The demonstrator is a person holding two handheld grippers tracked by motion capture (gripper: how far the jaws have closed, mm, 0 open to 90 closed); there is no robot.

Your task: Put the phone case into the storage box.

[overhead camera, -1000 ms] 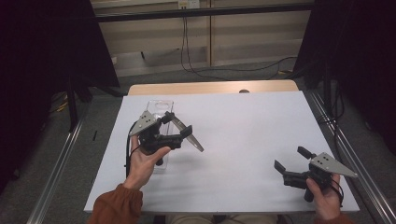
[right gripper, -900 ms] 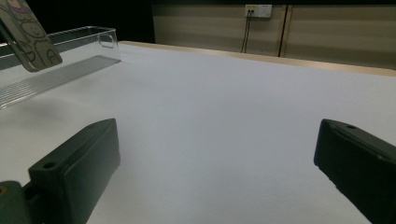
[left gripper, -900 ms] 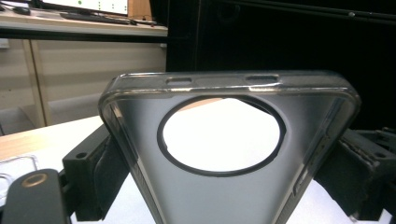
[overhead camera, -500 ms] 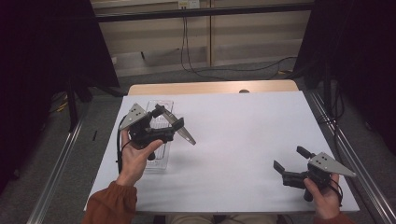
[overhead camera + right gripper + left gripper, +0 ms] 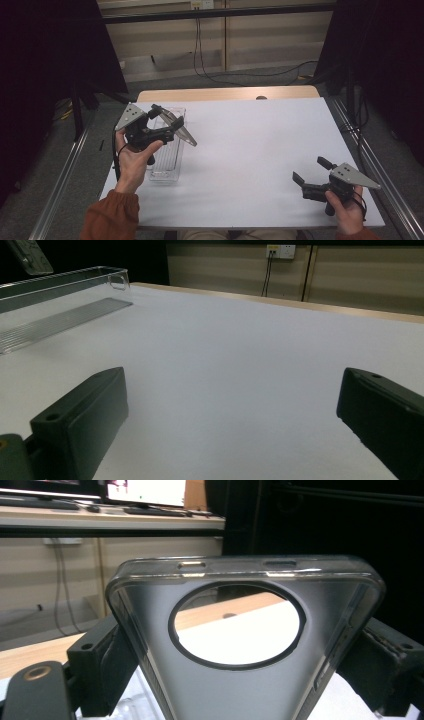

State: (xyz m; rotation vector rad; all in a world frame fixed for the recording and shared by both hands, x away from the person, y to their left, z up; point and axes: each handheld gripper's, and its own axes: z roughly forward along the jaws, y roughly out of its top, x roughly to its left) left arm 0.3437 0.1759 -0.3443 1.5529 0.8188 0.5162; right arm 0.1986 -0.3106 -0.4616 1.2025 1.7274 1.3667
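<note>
Phone case [image 5: 240, 680] lifted above clear tray [image 5: 167, 167].
Clamped in left gripper [image 5: 162, 125] near table's left edge; right gripper [image 5: 307, 172] wide, idle.

Phone case [image 5: 176, 127] above tray [image 5: 165, 170], table's [image 5: 250, 150] left

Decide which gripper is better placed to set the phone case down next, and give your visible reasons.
Left, probably. The left gripper already clamps the phone case above the clear tray, while the right gripper sits open and empty, far across the table.
</note>
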